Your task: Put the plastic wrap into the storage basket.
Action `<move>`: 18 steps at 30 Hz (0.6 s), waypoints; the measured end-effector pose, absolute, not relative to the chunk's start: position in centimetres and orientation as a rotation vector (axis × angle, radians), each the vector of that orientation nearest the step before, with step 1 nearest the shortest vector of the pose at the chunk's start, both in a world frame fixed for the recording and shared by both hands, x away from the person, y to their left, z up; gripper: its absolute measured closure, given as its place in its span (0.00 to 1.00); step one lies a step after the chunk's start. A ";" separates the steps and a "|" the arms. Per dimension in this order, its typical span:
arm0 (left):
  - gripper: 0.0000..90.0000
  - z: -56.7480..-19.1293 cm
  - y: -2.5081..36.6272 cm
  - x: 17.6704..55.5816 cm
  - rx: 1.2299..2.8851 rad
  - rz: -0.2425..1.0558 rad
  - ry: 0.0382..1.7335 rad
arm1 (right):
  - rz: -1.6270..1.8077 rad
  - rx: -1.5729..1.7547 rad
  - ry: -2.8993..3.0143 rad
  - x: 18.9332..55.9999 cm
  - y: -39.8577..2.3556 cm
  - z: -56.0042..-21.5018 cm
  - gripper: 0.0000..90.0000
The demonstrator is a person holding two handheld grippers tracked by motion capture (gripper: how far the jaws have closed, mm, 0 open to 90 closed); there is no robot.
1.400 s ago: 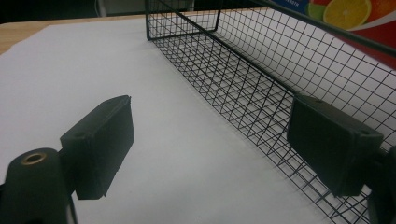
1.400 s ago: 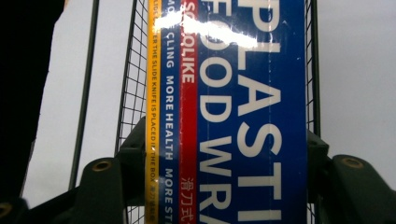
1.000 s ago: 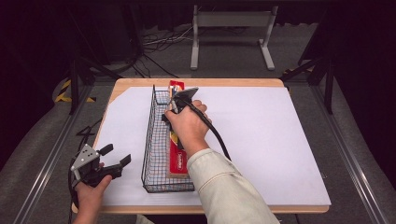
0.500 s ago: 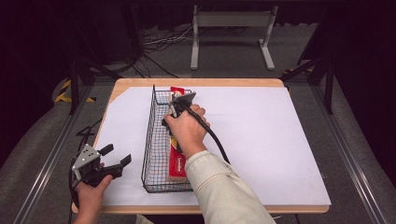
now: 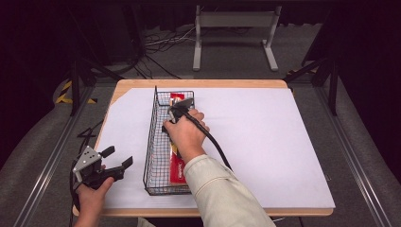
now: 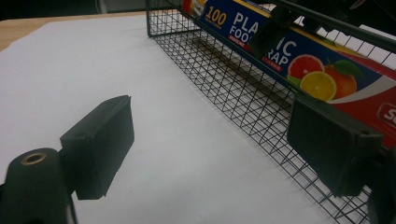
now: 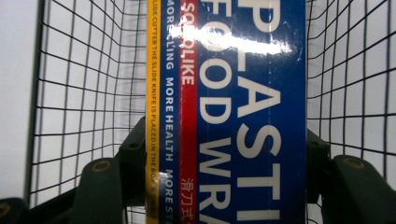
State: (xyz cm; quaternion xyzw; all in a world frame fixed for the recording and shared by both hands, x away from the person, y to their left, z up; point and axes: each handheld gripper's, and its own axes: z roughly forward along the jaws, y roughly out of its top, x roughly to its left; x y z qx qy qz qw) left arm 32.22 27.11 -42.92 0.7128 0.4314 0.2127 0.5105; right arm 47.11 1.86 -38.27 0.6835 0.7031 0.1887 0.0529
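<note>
Table covered with a white sheet [image 5: 265,142]. Black wire basket [image 5: 153,142] stands left of centre, long axis running away from the person. Plastic food wrap box [image 7: 233,107] lies lengthwise inside the basket, blue and red, fruit printed on its side. Right gripper [image 5: 172,116] reaches down into the basket, jaws clamped on the box's two long sides. Left gripper [image 5: 116,158] sits at the table's near-left corner just beside the basket, jaws spread wide, nothing between them.
</note>
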 end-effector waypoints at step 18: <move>0.17 -42.9 26.9 32.2 1.738 0.516 1.022 | 0.510 2.077 2.144 46.9 2.5 -39.0 0.44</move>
